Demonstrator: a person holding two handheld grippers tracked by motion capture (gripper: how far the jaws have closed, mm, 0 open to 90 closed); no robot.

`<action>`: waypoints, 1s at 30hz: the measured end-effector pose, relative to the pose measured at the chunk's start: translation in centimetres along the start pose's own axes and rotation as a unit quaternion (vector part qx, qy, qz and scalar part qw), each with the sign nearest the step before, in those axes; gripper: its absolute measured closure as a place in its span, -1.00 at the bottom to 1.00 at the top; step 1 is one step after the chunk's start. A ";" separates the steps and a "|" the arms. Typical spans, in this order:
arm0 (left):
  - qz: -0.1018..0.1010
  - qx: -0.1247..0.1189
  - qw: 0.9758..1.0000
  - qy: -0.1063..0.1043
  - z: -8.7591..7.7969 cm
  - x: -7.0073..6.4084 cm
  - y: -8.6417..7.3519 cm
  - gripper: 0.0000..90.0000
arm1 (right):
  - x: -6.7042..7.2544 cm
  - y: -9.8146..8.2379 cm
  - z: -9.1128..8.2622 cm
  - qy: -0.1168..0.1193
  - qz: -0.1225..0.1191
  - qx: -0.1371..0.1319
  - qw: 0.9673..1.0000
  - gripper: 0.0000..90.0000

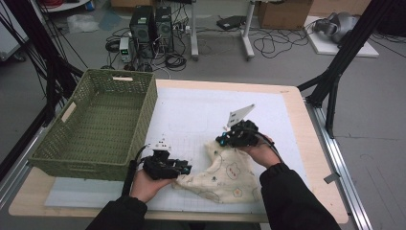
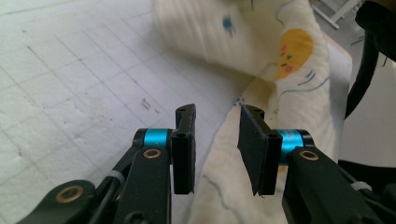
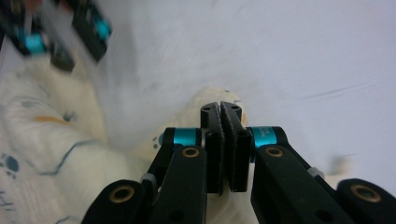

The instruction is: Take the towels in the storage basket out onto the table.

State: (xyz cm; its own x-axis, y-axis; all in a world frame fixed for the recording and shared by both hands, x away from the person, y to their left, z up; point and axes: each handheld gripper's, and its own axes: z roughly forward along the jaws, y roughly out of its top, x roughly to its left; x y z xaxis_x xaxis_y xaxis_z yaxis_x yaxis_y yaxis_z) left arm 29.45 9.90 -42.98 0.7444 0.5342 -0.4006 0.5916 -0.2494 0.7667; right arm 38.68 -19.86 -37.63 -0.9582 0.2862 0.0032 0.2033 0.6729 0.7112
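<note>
Right gripper [image 3: 220, 108] clamps shut on the cloth's [image 1: 225, 175] far corner, left gripper [image 2: 217, 122] open astride its near edge.

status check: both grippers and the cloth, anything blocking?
Right gripper shut on a corner of the cream printed cloth. Left gripper open, jaws astride the cloth's edge, not pinching. Green woven basket off to the left, nothing in the way.

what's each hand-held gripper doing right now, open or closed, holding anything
Left hand-held gripper: open, jaws apart over the cream cloth, not pinching it.
Right hand-held gripper: shut on the cream cloth's corner.
</note>
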 end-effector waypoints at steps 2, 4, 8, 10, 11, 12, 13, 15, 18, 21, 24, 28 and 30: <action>-0.003 -0.009 1.000 0.001 0.1 0.1 0.1 0.48 | -0.6 0.1 -1.7 -0.035 0.013 -0.043 0.998 0.96; -0.002 -0.011 1.000 0.006 0.2 0.2 0.2 0.48 | -1.3 -0.5 -2.9 -0.078 0.036 -0.060 0.994 0.70; -0.003 -0.007 1.000 0.014 0.4 0.4 0.1 0.47 | -1.7 -2.6 -3.8 -0.110 0.080 -0.062 0.989 0.38; -0.001 0.000 1.000 0.018 0.5 0.5 0.0 0.45 | -1.1 -3.7 -4.5 -0.101 0.076 -0.072 0.989 0.33; -0.001 0.001 1.000 0.020 0.6 0.4 0.0 0.44 | -0.6 -4.3 -4.8 -0.092 0.074 -0.073 0.990 0.33; -0.001 0.006 1.000 0.022 0.8 0.4 -0.1 0.43 | -0.2 -4.7 -4.9 -0.085 0.070 -0.069 0.992 0.32; 0.000 0.010 1.000 0.024 0.8 0.4 -0.1 0.41 | 1.3 -6.2 -4.9 -0.058 0.062 -0.050 0.995 0.25; -0.001 0.013 1.000 0.023 1.0 0.4 -0.2 0.41 | 2.0 -6.8 -4.7 -0.048 0.060 -0.036 0.996 0.20; -0.001 0.015 1.000 0.025 1.0 0.4 -0.3 0.42 | 4.1 -8.7 -4.2 -0.018 0.050 -0.026 0.998 0.19; -0.003 0.013 1.000 0.025 1.0 0.4 -0.2 0.42 | 6.0 -10.4 -2.7 0.000 0.036 0.015 0.999 0.26; -0.004 0.013 1.000 0.025 0.9 0.4 -0.2 0.42 | 6.3 -10.8 -2.0 0.002 0.032 0.022 0.999 0.46; -0.005 0.010 1.000 0.021 0.9 0.3 0.0 0.43 | 6.1 -11.0 -2.3 0.014 0.038 0.014 0.999 0.96; -0.006 0.008 1.000 0.018 0.8 0.3 0.2 0.43 | 6.2 -11.1 -3.1 0.018 0.037 0.002 0.999 0.97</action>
State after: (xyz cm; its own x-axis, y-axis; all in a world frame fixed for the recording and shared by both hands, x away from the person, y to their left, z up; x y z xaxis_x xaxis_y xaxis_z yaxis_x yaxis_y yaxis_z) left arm 30.04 9.35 -43.41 0.7264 0.5650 -0.3912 0.6051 -0.2558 0.7540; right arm 29.86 -27.65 -43.32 -0.9471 0.3106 0.0807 0.2745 0.6538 0.7051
